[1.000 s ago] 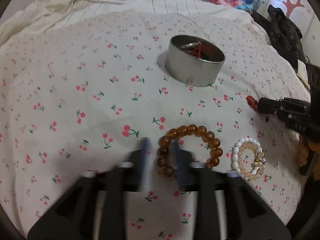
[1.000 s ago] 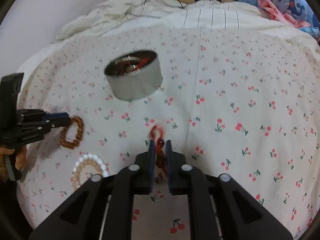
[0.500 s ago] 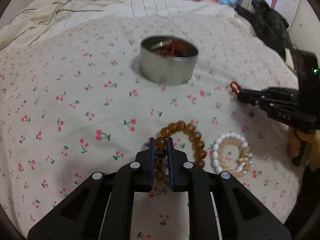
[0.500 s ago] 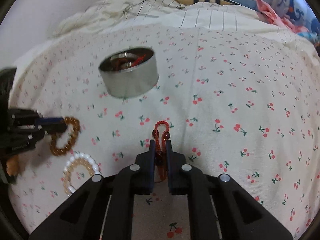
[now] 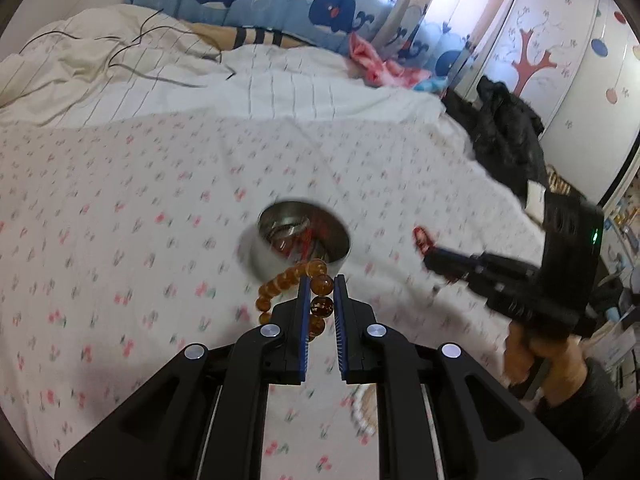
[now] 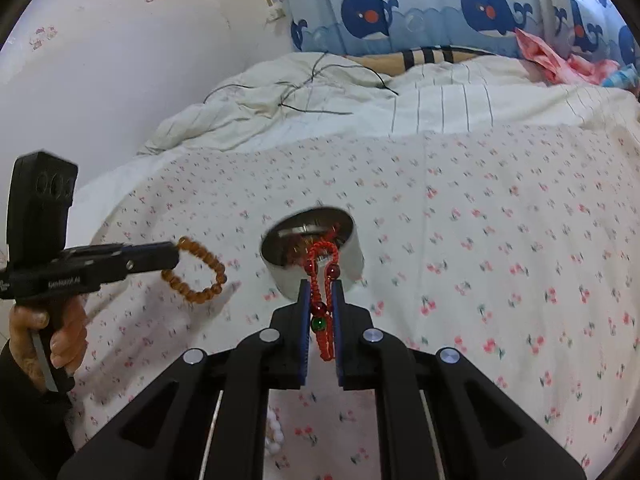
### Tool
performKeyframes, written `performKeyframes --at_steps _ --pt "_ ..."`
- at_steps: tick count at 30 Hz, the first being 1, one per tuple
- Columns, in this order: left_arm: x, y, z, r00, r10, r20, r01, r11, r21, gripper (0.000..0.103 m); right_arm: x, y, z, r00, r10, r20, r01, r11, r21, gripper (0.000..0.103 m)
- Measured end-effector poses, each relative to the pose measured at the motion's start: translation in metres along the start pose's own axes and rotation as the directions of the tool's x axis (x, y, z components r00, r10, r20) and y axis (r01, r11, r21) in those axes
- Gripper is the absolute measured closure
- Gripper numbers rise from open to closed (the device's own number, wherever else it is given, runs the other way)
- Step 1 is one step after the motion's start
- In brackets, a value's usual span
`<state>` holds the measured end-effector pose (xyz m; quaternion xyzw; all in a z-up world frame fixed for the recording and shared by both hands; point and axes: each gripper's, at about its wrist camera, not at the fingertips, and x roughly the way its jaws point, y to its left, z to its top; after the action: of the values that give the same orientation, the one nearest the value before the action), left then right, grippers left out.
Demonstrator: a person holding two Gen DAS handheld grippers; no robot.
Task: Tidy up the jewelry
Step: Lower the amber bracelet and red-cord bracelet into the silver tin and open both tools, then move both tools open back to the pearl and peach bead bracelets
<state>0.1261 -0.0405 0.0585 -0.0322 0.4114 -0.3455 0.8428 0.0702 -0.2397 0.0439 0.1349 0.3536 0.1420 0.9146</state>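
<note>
Evidently bound for the round metal tin (image 5: 298, 240) ahead, the left tongs (image 5: 320, 286) pinch an amber bead bracelet (image 5: 294, 286) while the right tongs (image 6: 320, 292) clamp a red cord bracelet (image 6: 322, 304), both dangling clear of the bedsheet (image 6: 480, 220).

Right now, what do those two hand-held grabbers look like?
Both are black plastic. The left gripper and right gripper have blue ridged pads, silver bolts and pistol-style handles. A green light glows on the right one's box. The sleeve is dark.

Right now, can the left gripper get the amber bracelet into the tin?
Probably yes. The left gripper is shut on the amber bracelet, held clear of the bedsheet, and the metal tin sits open-topped just ahead. The right gripper, holding the red cord bracelet, aims at it too and could crowd it.
</note>
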Motion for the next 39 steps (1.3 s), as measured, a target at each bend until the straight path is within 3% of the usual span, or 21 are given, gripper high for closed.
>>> performKeyframes --at_steps 6,10,14,16,19,21,26,29,30,31,32,33,36,38,39 --pt "0.017 -0.019 0.039 0.997 -0.061 0.041 0.060 0.998 0.012 0.093 0.016 -0.005 0.026 1.000 0.020 0.014 -0.021 1.000 0.020 0.092" --pt "0.060 -0.010 0.056 0.997 -0.075 0.019 0.076 0.996 -0.045 0.093 0.024 -0.013 0.027 1.000 0.017 0.000 -0.017 0.999 0.041 0.092" --pt "0.101 0.012 0.047 0.996 0.053 -0.066 -0.060 0.993 -0.101 0.093 0.034 -0.018 0.027 1.000 0.017 -0.020 -0.015 0.999 0.052 0.092" --pt "0.103 0.019 0.041 0.994 0.077 -0.081 -0.086 0.990 -0.114 0.090 0.037 -0.016 0.029 1.000 0.019 -0.023 -0.018 0.999 0.044 0.092" --pt "0.094 0.025 0.037 0.987 0.130 -0.099 -0.141 0.984 -0.106 0.062 0.045 -0.005 0.035 0.999 0.030 -0.025 -0.030 0.999 0.021 0.092" --pt "0.081 0.027 0.035 0.985 0.152 -0.082 -0.160 0.982 -0.104 0.050 0.053 0.005 0.040 0.999 0.037 -0.028 -0.037 0.999 0.004 0.092" --pt "0.033 0.032 0.018 0.979 0.202 -0.023 -0.203 0.972 -0.118 0.033 0.083 0.018 0.050 0.997 0.059 -0.042 -0.058 0.998 0.028 0.092" --pt "0.012 0.039 -0.005 0.978 0.209 -0.023 -0.210 0.965 -0.156 0.028 0.114 0.020 0.045 0.992 -0.021 -0.124 0.023 1.000 0.015 0.092" --pt "0.008 0.039 -0.018 0.977 0.211 -0.042 -0.215 0.965 -0.152 0.028 0.119 0.021 0.042 0.990 -0.040 -0.137 0.040 0.999 0.003 0.089" --pt "0.008 0.038 -0.026 0.975 0.217 -0.055 -0.223 0.965 -0.142 0.028 0.120 0.020 0.040 0.988 -0.055 -0.146 0.056 0.998 0.001 0.075" --pt "0.007 0.038 -0.037 0.972 0.226 -0.067 -0.233 0.964 -0.130 0.028 0.119 0.019 0.039 0.987 -0.062 -0.152 0.063 0.998 0.007 0.053" --pt "0.007 0.038 -0.050 0.970 0.230 -0.082 -0.239 0.963 -0.126 0.028 0.111 0.018 0.038 0.990 -0.068 -0.126 0.070 0.997 0.013 0.047" --pt "0.012 0.041 -0.070 0.971 0.197 -0.136 -0.217 0.964 -0.153 0.027 0.075 0.026 0.033 0.996 -0.078 -0.051 0.077 0.997 -0.025 0.045" --pt "0.016 0.036 -0.077 0.963 0.227 -0.146 -0.245 0.962 -0.123 0.027 0.045 0.032 0.021 0.994 -0.108 -0.014 0.107 0.992 -0.063 0.032" --pt "0.018 0.031 -0.078 0.961 0.238 -0.142 -0.252 0.963 -0.096 0.027 0.034 0.034 0.013 0.993 -0.114 -0.012 0.113 0.991 -0.077 0.031"
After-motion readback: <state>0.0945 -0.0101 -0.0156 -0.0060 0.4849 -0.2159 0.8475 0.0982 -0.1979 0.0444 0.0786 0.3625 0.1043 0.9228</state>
